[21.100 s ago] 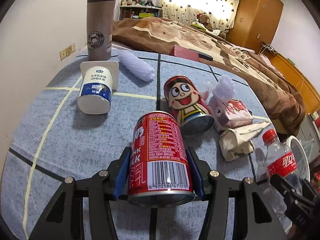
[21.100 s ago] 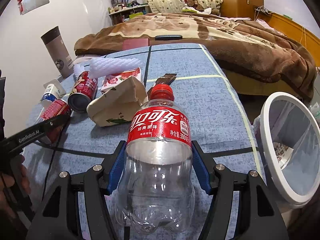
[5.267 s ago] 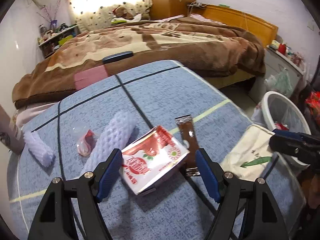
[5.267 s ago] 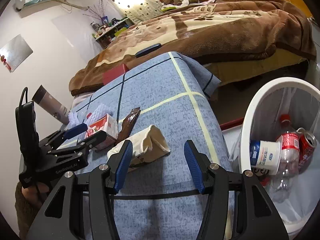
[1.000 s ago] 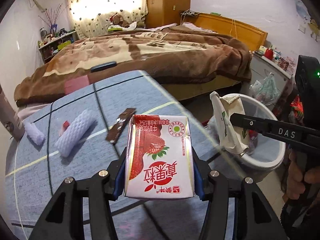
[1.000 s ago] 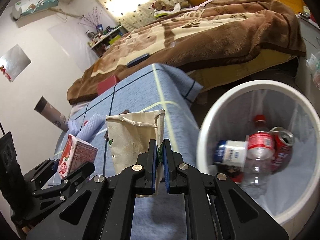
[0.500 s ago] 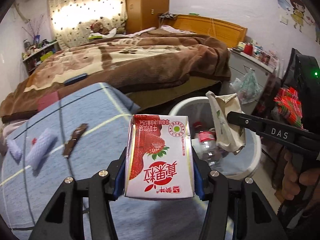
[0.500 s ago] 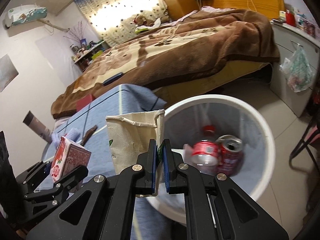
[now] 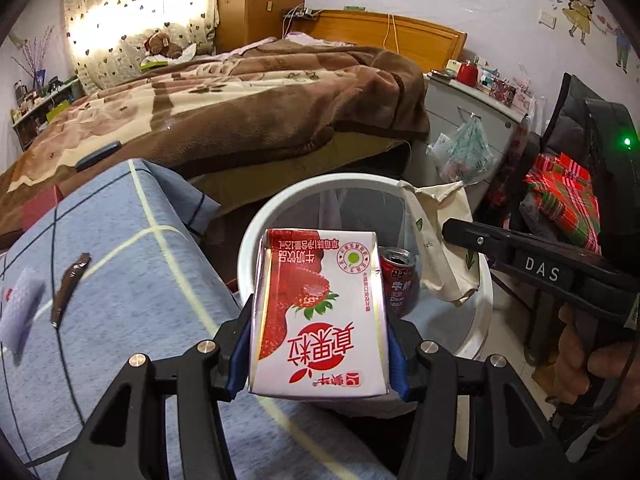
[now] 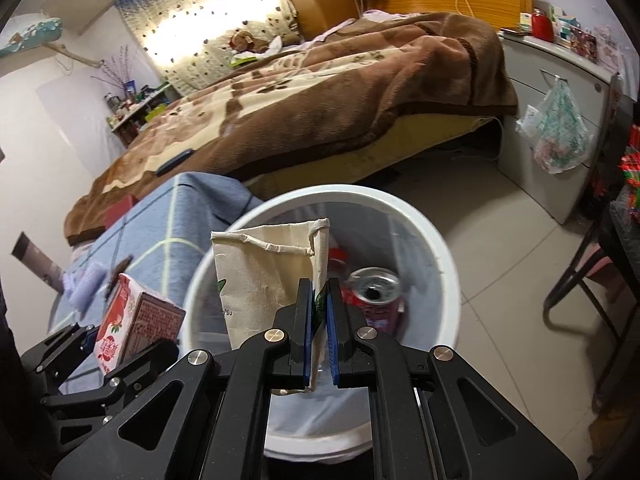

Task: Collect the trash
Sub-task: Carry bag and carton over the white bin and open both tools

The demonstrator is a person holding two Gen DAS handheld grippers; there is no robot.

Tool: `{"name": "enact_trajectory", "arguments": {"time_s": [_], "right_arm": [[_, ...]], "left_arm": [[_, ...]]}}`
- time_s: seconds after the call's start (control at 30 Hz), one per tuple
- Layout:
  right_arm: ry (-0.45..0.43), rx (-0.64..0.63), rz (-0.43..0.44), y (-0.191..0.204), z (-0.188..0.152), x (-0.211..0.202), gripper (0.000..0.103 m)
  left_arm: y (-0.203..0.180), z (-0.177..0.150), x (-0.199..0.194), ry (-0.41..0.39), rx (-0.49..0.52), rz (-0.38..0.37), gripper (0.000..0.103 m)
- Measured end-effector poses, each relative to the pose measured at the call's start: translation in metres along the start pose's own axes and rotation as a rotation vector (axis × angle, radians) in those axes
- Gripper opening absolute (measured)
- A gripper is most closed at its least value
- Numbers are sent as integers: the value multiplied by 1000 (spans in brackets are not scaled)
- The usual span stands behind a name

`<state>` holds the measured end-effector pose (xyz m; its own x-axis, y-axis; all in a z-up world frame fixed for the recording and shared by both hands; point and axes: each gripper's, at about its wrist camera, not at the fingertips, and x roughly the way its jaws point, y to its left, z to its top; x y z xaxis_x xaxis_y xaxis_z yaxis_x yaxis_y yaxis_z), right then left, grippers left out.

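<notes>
With the right tool (image 10: 319, 326) clamped on the bag (image 10: 266, 276) directly above the bin (image 10: 436, 240), the left tool (image 9: 319, 346), clamped on the upright carton (image 9: 320, 312), sits at the bin's tabletop-side rim, farther from centre.

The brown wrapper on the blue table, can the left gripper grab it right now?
Probably not. The left gripper is shut on the strawberry milk carton, so its jaws are full. The flat brown wrapper lies apart, off to its left on the blue table.
</notes>
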<state>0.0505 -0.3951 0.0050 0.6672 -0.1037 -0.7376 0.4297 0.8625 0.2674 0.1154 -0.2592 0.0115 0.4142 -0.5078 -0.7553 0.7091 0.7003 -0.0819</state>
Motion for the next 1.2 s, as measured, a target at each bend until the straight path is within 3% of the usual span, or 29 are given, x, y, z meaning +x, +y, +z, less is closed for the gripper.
{"name": "enact_trajectory", "arguments": {"time_s": [0.33,0.43,0.57,0.7,1.2], "right_arm": [[34,11,-50,-18,-2,11,7],[43,7,-66,-21,-2,14,9],[48,3,-103,-22,-3,13,14],[48,17,-88,-24,-2,12,28],[8,-2,-67,-5,-4,5,28]], "left_arm": [[-7,-1,20,35,-13,-4,57],[-7,-1,22,37,-14,6,65],[-7,-2,18,29,-13,6,69],[-6,-2,15,22,-20,9,72],[29,-15,-17,-33,-96,61,72]]}}
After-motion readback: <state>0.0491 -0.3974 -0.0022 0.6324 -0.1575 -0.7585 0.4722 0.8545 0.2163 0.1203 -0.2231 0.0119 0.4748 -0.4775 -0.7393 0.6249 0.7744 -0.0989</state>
